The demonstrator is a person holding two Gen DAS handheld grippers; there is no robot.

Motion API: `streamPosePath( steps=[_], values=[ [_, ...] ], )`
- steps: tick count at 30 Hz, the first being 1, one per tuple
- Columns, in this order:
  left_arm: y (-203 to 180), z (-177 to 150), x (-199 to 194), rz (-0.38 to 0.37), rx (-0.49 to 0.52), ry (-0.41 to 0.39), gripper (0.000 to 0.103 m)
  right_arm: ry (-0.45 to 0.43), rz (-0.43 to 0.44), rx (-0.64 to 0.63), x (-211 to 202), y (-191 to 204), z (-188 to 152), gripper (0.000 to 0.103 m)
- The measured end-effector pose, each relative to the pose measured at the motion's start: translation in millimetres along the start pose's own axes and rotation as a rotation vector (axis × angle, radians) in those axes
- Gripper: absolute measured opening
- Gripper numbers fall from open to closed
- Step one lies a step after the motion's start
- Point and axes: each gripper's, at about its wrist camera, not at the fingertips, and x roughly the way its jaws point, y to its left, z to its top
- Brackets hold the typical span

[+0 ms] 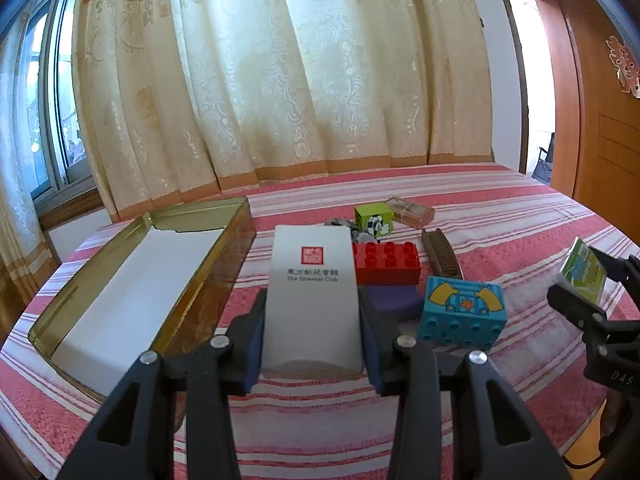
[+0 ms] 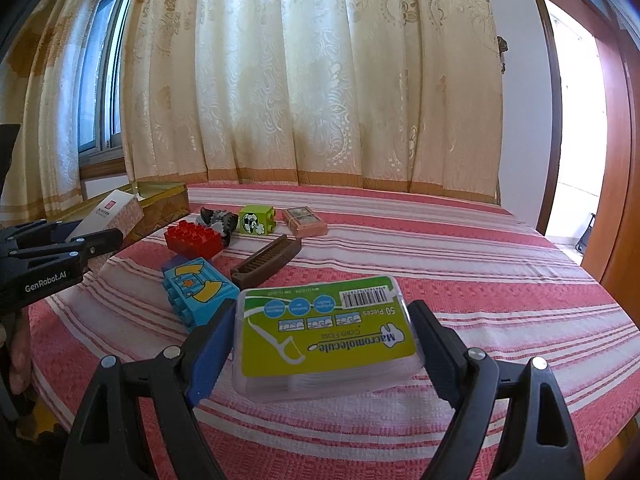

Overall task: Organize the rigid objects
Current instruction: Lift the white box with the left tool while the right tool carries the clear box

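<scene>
The left hand-held gripper clamps the white box, just right of the open tin on the bed. The right hand-held gripper grips the floss case, further right. Best to lift each clear of the tin's rim, then lower it flat inside.

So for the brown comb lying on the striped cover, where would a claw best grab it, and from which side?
Probably across the middle of the brown comb, coming from above with the pads on its two long edges. It lies flat, long and narrow, with bare cover on its right; the red brick and blue block crowd its left.
</scene>
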Motion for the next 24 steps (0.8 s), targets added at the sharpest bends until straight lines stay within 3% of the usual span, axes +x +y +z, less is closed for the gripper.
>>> streamPosePath(
  steps=[15, 24],
  values=[
    [20.9, -0.5, -8.4, -0.010, -0.058, -0.027, 0.040, 0.014, -0.004, -0.037, -0.8, 8.4, 3.3, 0.086],
    [44.1, -3.4, -12.1, 0.000, -0.104, -0.062, 0.040, -0.043, 0.019, -0.096, -0.5, 32.6, 24.1, 0.086]
  ],
)
